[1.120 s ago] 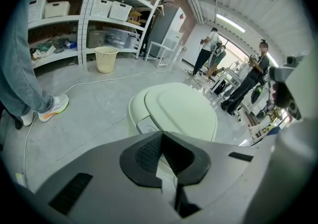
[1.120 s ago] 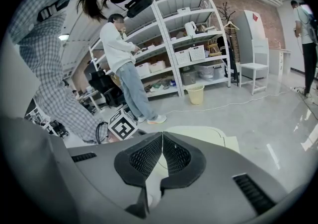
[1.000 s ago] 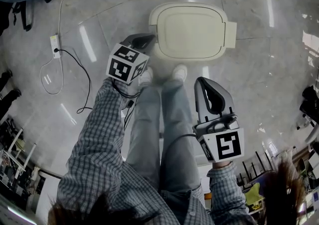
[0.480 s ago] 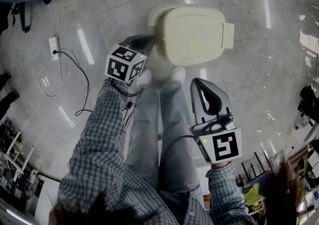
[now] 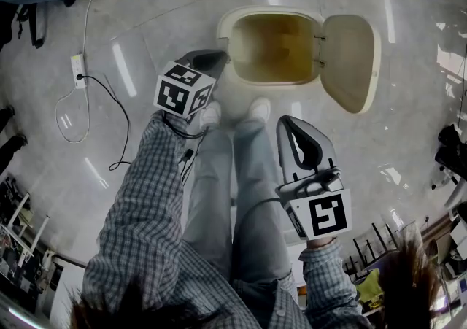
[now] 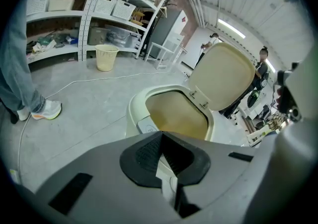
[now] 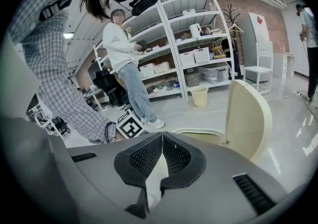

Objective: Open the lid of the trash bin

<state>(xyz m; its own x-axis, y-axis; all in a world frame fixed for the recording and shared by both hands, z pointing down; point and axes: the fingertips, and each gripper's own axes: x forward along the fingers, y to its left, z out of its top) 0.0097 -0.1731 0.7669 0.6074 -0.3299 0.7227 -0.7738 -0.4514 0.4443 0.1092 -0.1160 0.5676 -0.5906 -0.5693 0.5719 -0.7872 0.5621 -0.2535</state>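
While the rounded lid (image 5: 350, 63) stands, left gripper (image 5: 214, 58) and right gripper (image 5: 296, 127) sit closed, empty.

A pale grey, glossy tiled floor (image 5: 146, 21) with streaks of reflected ceiling light. A cream trash bin (image 5: 271, 11) stands on it, its lid (image 5: 352, 61) swung open to the right. Just in front of the bin are the wearer's two white shoes (image 5: 261, 109). To the left lies a white power strip (image 5: 78, 66) with a black cable (image 5: 120, 112) trailing away from it. Farther off, a pale yellow basket (image 6: 105, 57) stands on the floor beside white shelving (image 6: 84, 19).
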